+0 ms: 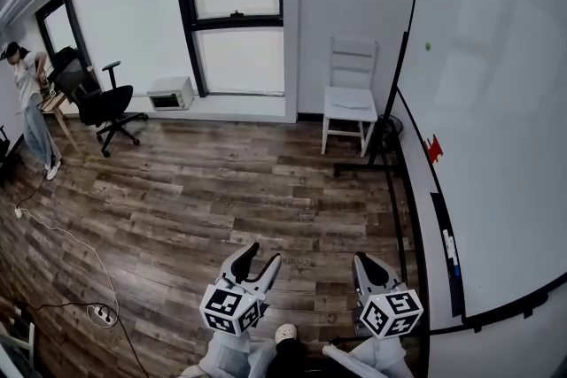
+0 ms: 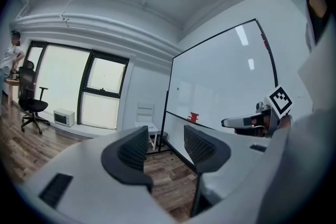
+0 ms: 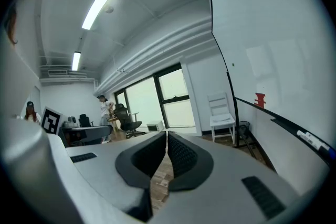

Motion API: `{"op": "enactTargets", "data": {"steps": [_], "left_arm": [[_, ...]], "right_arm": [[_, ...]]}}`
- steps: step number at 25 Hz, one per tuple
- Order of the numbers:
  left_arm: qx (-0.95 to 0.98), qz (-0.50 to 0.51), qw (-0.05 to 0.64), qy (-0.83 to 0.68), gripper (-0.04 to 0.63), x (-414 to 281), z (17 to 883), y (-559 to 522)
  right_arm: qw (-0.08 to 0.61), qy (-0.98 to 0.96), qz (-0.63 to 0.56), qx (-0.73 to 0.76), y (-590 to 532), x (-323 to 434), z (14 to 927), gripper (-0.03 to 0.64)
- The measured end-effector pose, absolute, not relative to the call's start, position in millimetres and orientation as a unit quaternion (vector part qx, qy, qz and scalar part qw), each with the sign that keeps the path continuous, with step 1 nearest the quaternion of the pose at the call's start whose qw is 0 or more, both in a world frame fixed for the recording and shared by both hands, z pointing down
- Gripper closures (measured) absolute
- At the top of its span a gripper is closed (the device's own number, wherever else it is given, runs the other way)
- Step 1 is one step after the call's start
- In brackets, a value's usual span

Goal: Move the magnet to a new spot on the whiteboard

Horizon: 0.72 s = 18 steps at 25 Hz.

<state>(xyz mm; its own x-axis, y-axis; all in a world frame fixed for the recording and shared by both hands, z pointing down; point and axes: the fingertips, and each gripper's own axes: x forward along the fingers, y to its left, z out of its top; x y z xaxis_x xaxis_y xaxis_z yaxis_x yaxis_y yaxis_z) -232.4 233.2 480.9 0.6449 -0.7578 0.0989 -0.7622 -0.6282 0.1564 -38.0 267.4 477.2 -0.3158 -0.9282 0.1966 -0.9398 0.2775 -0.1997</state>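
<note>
A small green magnet point(image 1: 426, 46) sticks high on the big whiteboard point(image 1: 496, 102) at the right; it also shows as a dot, the magnet point(image 2: 177, 88) and the magnet point(image 3: 233, 65), in the two gripper views. Both grippers hang low over the wood floor, well short of the board. My left gripper point(image 1: 260, 260) is open with nothing between its jaws point(image 2: 165, 149). To its right, my right gripper point(image 1: 363, 260) has its jaws closed together on nothing point(image 3: 167, 150). From the left gripper view, the right gripper point(image 2: 233, 123) points toward the board.
A red object point(image 1: 433, 148) and markers point(image 1: 450, 247) rest on the board's tray. A white chair point(image 1: 352, 97) stands by the board's stand. At the far left are an office chair point(image 1: 104, 104), a person point(image 1: 31, 106) and a small oven point(image 1: 170, 93). A power strip point(image 1: 101, 312) lies on the floor.
</note>
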Motion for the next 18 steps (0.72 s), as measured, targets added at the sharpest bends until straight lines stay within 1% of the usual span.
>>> {"op": "enactTargets", "data": {"steps": [9, 18], "left_arm": [[0.907, 0.01, 0.093, -0.41, 0.39, -251, 490, 188], [0.911, 0.016, 0.102, -0.398, 0.39, -255, 499, 167]], "right_arm": [[0.02, -0.793, 0.137, 0.593, 227, -57, 482, 0.583], [0.023, -0.786, 0.143, 0.601, 205, -62, 489, 0.583]]}}
